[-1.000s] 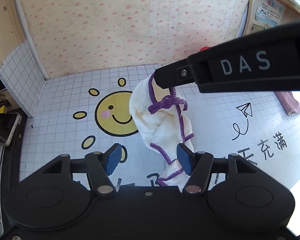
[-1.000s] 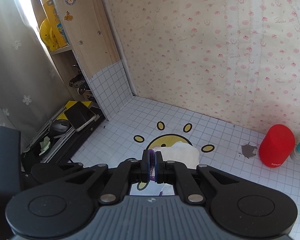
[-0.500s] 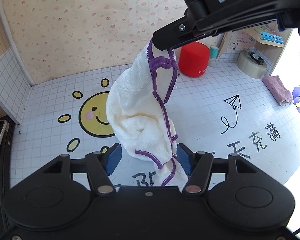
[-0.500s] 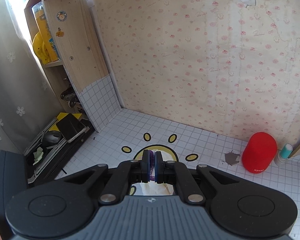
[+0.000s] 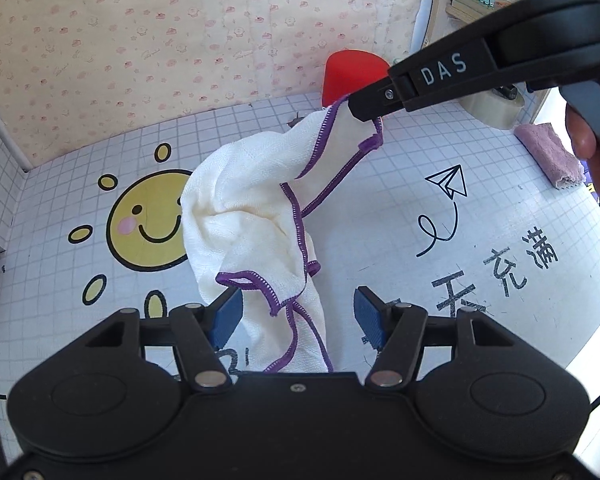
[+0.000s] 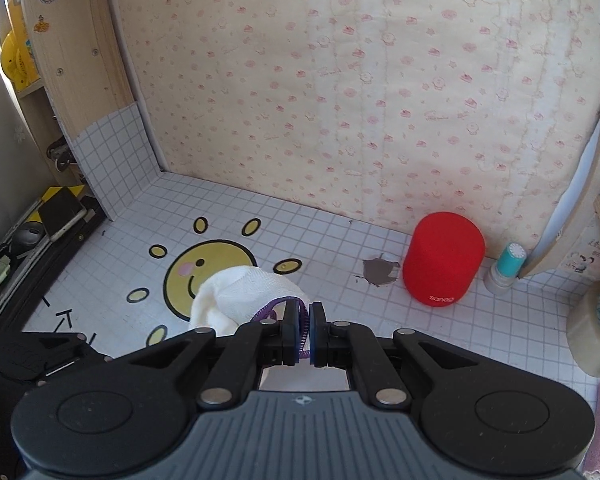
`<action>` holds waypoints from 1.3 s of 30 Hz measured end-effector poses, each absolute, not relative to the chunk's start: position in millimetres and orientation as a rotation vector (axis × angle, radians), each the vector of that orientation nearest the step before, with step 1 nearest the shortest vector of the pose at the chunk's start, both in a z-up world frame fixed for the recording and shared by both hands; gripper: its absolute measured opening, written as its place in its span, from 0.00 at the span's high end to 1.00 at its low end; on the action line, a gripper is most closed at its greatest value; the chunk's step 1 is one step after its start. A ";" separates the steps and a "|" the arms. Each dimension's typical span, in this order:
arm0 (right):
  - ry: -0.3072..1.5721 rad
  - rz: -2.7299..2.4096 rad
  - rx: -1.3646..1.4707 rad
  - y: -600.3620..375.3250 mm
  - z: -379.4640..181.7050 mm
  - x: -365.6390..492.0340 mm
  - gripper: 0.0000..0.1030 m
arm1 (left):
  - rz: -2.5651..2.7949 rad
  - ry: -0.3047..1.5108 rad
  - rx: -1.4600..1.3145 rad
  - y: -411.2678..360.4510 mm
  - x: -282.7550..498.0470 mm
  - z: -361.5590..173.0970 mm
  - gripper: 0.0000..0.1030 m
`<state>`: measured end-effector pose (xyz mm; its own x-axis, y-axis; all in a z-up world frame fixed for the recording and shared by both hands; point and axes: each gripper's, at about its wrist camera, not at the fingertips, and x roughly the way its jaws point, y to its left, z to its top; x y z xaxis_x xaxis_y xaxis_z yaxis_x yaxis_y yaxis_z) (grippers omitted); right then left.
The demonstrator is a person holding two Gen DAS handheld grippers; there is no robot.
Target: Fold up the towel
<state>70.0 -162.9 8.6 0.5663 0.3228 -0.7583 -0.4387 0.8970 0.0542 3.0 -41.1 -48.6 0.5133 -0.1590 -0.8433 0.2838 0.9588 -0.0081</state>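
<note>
Gridded tabletop (image 5: 380, 216) (sun-face print), floral wall (image 6: 340, 80)

The towel (image 5: 252, 216) hangs from the right hand-held gripper (image 5: 364, 114) down between the left hand-held gripper's (image 5: 296, 312) fingers.

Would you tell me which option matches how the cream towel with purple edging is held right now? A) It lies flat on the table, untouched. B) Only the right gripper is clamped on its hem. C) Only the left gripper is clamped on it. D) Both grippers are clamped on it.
B: the right gripper is shut on the purple hem of the towel, while the left gripper stands open around the hanging cloth.
</note>
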 end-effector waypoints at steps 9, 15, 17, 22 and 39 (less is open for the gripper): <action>0.884 0.447 -0.069 -193.7 -6.8 82.1 0.65 | -0.203 0.987 0.180 -56.0 13.4 -59.0 0.34; 0.911 0.472 -0.015 -201.2 -13.0 87.1 0.61 | -0.173 0.942 0.282 -66.8 19.8 -63.1 0.34; 0.921 0.482 -0.002 -202.5 -17.2 88.4 0.61 | -0.171 0.952 0.300 -70.5 24.0 -67.0 0.34; 0.956 0.489 -0.006 -202.9 -28.8 89.4 0.61 | -0.206 0.991 0.275 -77.7 30.4 -72.1 0.44; 1.013 0.480 0.002 -209.6 -41.3 86.7 0.61 | -0.259 1.002 0.209 -80.5 32.1 -65.1 0.89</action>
<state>86.7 -209.6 -41.3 0.4349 0.3867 -0.8132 -0.3848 0.8963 0.2204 32.1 -80.5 -65.1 0.5121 -0.1186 -0.8507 0.3091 0.9495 0.0537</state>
